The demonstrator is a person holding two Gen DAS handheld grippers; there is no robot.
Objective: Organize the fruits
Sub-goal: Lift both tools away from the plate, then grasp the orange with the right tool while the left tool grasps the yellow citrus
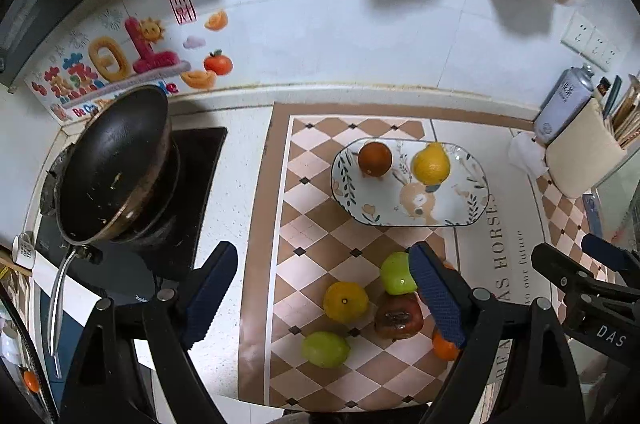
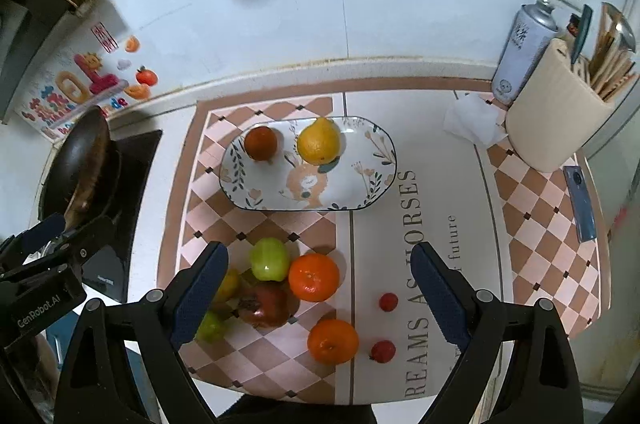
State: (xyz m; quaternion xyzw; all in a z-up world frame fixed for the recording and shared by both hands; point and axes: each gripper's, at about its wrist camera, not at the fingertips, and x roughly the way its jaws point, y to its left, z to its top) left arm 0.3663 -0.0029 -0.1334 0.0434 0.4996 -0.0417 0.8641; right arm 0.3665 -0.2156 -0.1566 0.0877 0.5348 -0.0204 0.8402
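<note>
Plate (image 2: pixel 372 180) lengthwise left-right (pear (image 2: pixel 319 141) upright)

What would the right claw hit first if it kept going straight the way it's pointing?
Probably the upper orange, which sits nearly centred between the open right claw fingers, the green apple just beyond it. Depth is hard to judge through the fisheye.

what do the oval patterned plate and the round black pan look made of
Oval patterned plate: likely glazed ceramic, with glossy white surface, printed leaves and a thin dark rim. Round black pan: probably dark coated or seasoned metal, matte and scuffed inside, with a shiny steel-looking handle.
</note>
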